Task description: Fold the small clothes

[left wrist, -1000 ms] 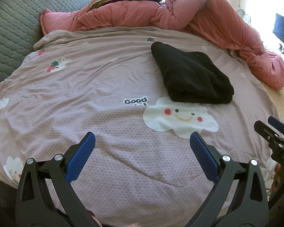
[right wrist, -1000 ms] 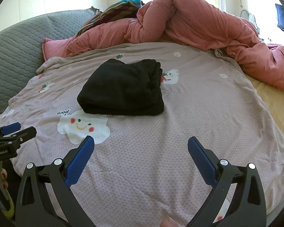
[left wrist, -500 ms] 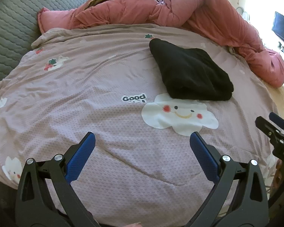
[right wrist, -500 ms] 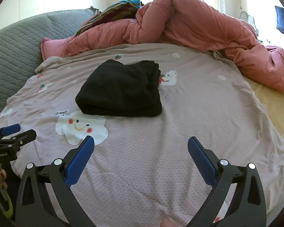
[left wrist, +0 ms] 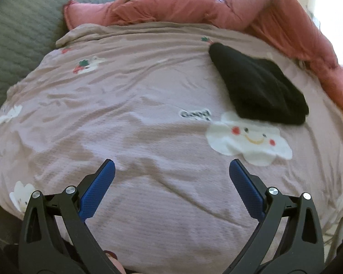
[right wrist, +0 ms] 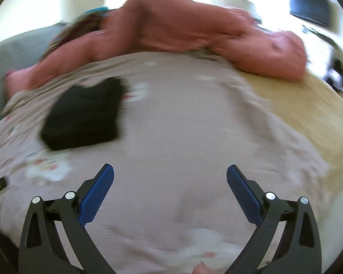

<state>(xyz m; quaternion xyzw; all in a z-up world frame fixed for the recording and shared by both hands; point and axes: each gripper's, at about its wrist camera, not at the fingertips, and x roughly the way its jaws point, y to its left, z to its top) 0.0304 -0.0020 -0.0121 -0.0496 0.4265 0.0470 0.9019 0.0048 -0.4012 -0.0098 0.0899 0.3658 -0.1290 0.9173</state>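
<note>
Compared with a second ago, both wrist cameras have swung. In the left wrist view the black folded garment (left wrist: 260, 89) now sits further toward the upper right of the frame, and the right gripper, which showed at the right edge before, has all but slipped out of sight. The right wrist view has become heavily smeared with motion blur, so that tool is moving fast. The garment itself appears unmoved: a neat black bundle lying on the mauve bedspread (left wrist: 130, 105), just above the smiling white cloud print (left wrist: 249, 141), with nothing gripping it. My reading is that this piece is finished and the hands are pulling away from it.

On the left, the left gripper (left wrist: 171, 178) hovers low over bare bedspread, its blue-padded jaws spread wide and empty, well short of the garment. Behind the bed, a pink duvet (left wrist: 251, 11) lies heaped.

On the right, the right gripper (right wrist: 170, 182) is likewise spread wide and holds nothing; the garment (right wrist: 84, 118) lies to its upper left, well apart.
</note>
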